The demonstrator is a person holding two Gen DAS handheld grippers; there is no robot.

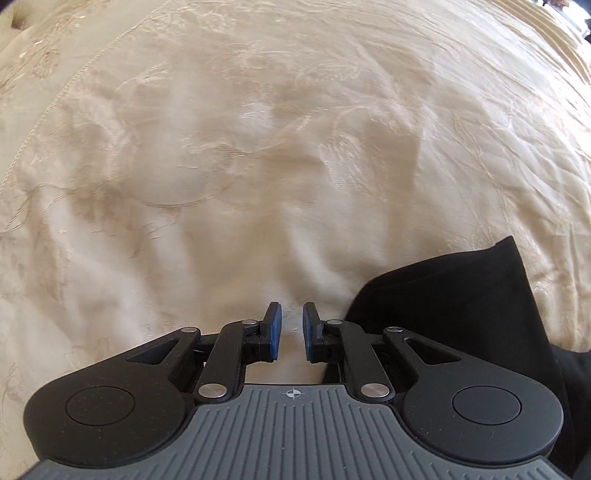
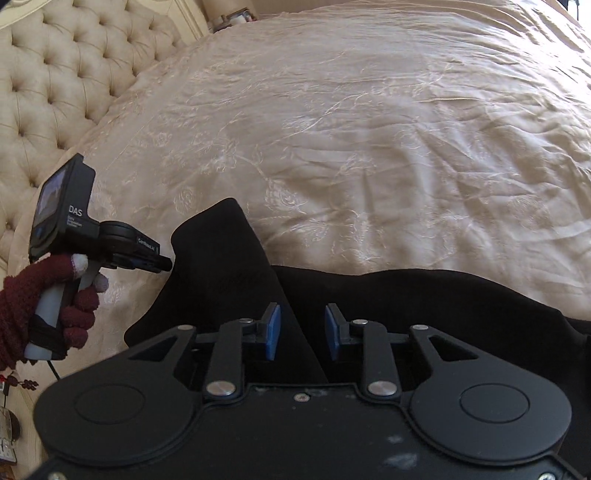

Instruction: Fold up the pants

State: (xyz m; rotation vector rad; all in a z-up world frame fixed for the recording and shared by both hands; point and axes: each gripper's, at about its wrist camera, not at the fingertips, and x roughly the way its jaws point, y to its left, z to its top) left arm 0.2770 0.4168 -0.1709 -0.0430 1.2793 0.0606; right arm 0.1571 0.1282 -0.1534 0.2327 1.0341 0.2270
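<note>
Black pants lie on a cream embroidered bedspread, with one end raised in a peak. In the left wrist view the pants show at the lower right. My left gripper is open with a narrow gap, empty, over the bedspread just left of the pants. It also shows in the right wrist view, held by a hand in a maroon glove, its tip at the raised fabric edge. My right gripper is open and empty, directly above the pants.
A tufted cream headboard stands at the left of the bed. Small items sit on a surface behind the bed's far corner. The bedspread is wrinkled and stretches far ahead and to the right.
</note>
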